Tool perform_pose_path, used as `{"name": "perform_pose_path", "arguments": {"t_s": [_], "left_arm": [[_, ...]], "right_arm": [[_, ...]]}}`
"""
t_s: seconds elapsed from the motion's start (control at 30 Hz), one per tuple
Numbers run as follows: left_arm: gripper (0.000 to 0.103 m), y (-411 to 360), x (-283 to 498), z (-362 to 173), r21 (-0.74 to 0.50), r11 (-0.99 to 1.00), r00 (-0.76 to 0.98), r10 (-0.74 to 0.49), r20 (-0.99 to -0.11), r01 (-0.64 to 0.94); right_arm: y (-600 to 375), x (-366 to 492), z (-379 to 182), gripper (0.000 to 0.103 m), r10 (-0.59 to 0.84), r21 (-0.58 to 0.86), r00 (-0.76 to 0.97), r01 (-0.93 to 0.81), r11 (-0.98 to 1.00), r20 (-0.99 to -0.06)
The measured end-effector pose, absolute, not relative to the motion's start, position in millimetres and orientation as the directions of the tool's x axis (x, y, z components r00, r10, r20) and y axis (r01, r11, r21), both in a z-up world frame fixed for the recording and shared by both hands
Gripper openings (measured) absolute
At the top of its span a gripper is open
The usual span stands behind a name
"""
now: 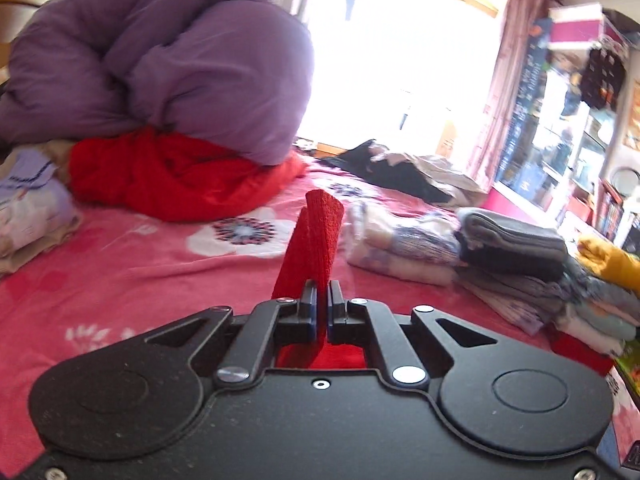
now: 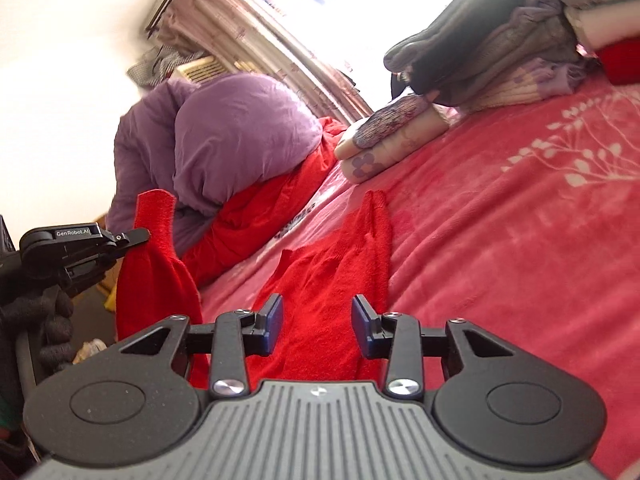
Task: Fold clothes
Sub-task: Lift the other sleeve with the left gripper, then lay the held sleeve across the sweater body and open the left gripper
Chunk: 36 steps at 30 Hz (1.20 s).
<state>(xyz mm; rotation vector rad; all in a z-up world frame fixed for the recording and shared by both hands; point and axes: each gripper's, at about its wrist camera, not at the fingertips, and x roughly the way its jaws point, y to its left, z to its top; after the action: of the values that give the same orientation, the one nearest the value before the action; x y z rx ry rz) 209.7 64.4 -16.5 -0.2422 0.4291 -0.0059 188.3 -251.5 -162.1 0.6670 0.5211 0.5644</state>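
Left gripper (image 1: pixel 323 292) clamped tight on red garment (image 1: pixel 316 236), one end lifted off the bed (image 1: pixel 132 264). Right gripper (image 2: pixel 317 320) with fingers (image 2: pixel 365 320) spread wide, nothing held, just above the garment's other part flat on the bed. Beyond, folded clothes (image 1: pixel 516 244), red bundle (image 1: pixel 180 176) under purple duvet (image 1: pixel 160 64).

Two black hand-held claws, one gloved hand

The matte black left claw (image 1: pixel 323 300) has rounded twin housings, silver screws at its linkage arms and dark blue finger pads (image 1: pixel 314 312); the right claw (image 2: pixel 317 322) matches, with a ribbed grey plate behind blue pads (image 2: pixel 276 316). White "GenRobot.AI" lettering marks the left claw's side, gripped by a hand in a dark knitted glove (image 2: pixel 52 332)
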Motion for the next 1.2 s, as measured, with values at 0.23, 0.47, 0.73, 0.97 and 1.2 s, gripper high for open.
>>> {"name": "perform_pose_path", "arguments": {"t_s": [0.23, 0.47, 0.73, 0.97, 1.2], "left_arm": [[0.002, -27, 226, -19, -0.166, 0.984, 0.900, -0.124, -0.417, 0.059], [0.002, -113, 256, -57, -0.173, 0.973, 0.844, -0.217, -0.491, 0.150], [0.032, -106, 239, -81, -0.218, 0.945, 0.766, -0.325, -0.555, 0.243], [0.032, 21, 178, -78, -0.140, 0.989, 0.781, -0.132, -0.610, 0.058], [0.032, 83, 120, -99, -0.074, 0.997, 0.707, -0.040, -0.706, -0.018]], "right_arm": [[-286, 189, -172, 0.040, 0.630, 0.819, 0.751, -0.224, 0.528, -0.201], [-319, 195, -194, 0.041, 0.566, 0.903, 0.799, -0.072, 0.425, -0.202], [-322, 210, -219, 0.042, 0.533, 0.911, 0.793, 0.066, 0.406, -0.295], [-305, 231, -222, 0.049, 0.541, 0.890, 0.767, 0.087, 0.447, -0.346], [-289, 257, -222, 0.049, 0.551, 0.873, 0.753, 0.065, 0.483, -0.360]]}}
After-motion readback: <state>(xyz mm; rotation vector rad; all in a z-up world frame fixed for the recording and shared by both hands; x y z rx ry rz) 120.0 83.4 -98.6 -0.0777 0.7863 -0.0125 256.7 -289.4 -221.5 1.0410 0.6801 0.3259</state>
